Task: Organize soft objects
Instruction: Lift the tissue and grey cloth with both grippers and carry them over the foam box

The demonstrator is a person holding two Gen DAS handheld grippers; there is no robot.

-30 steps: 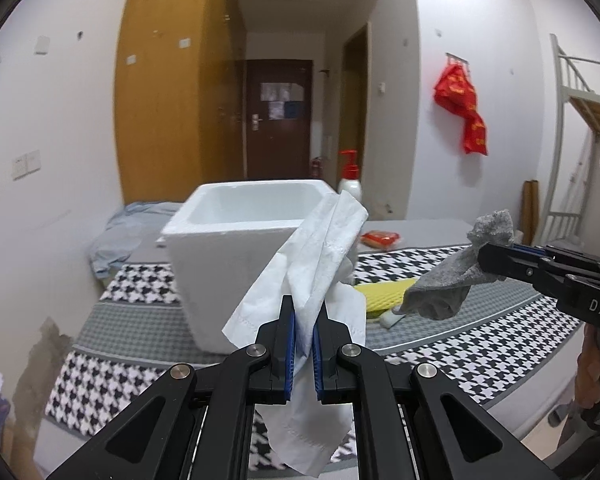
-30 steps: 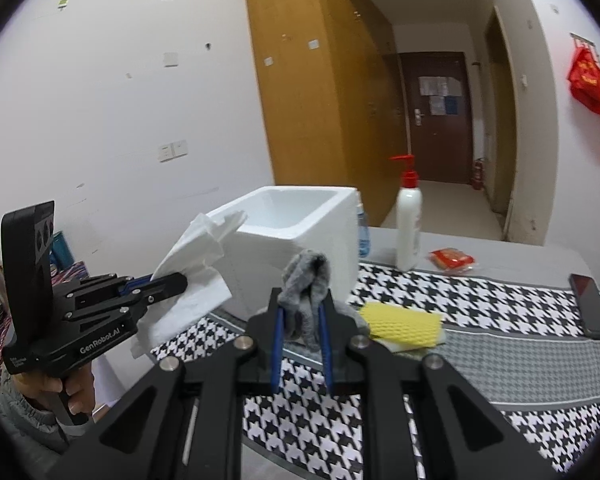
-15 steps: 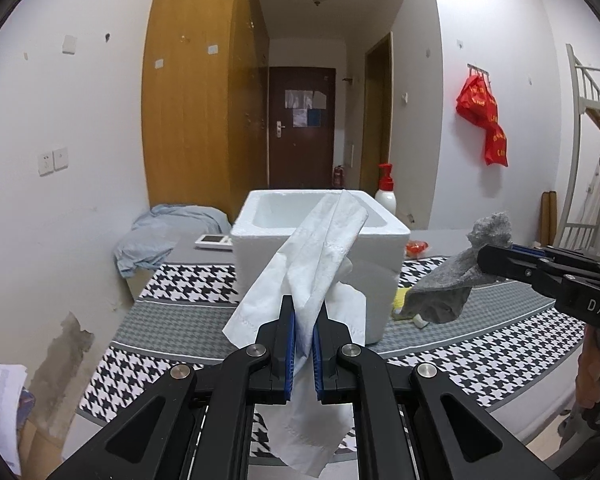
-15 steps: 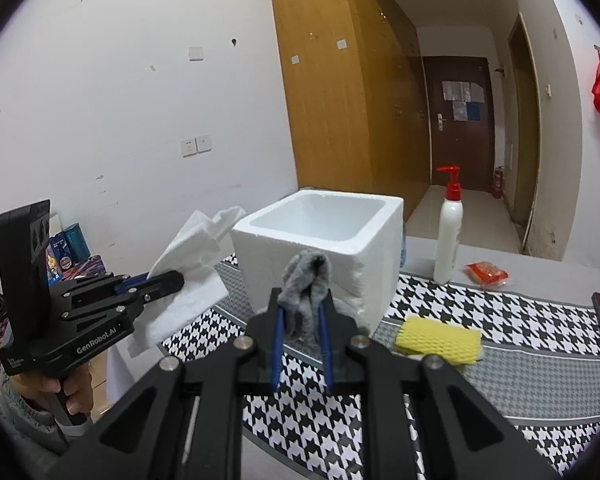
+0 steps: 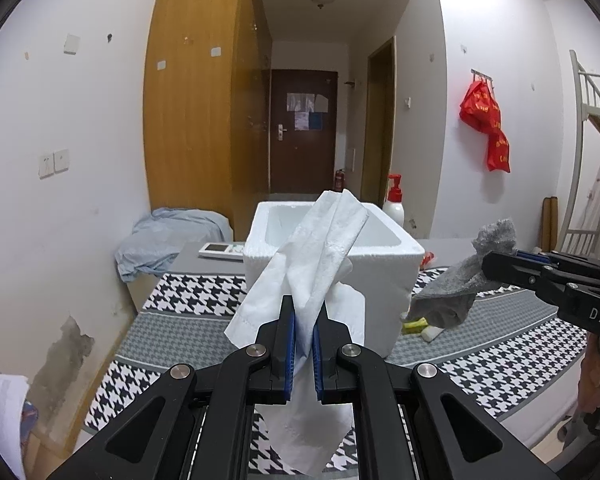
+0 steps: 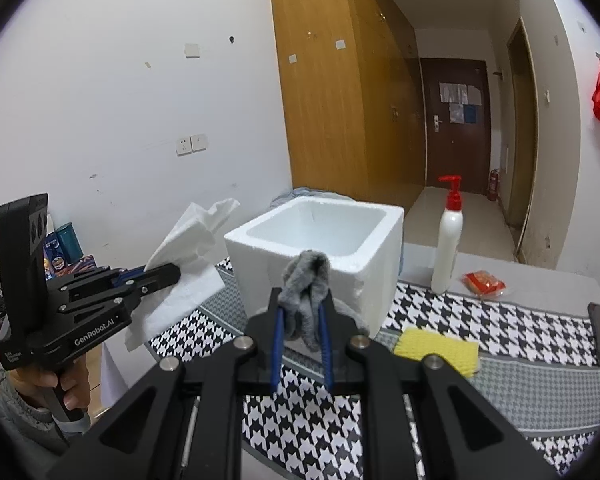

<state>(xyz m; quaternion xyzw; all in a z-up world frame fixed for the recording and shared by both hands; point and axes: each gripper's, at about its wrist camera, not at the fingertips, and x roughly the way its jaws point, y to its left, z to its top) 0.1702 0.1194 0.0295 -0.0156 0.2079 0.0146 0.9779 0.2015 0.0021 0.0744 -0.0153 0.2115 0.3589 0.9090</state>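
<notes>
In the right wrist view, at the left of the frame, we note the left claw (image 6: 172,273) pinching a white tissue (image 6: 188,256); the sheet fans up and hangs down, held clear of the table (image 6: 540,384). At centre stands a white foam box (image 6: 324,256), open at the top, on the houndstooth cloth. In front of it, lower centre, the right claw (image 6: 302,340) is pressed together on a grey sock (image 6: 306,292) — the sock bunches above the blue pads and droops below them. Right of centre, a yellow sponge (image 6: 436,350) lies on the table just beside the box; a white pump bottle (image 6: 448,248) stands behind it. In the left wrist view we confirm both grips: tissue (image 5: 312,264) at centre between the pads, sock (image 5: 460,284) at the right edge, near the box (image 5: 380,280) — neither touches it.
</notes>
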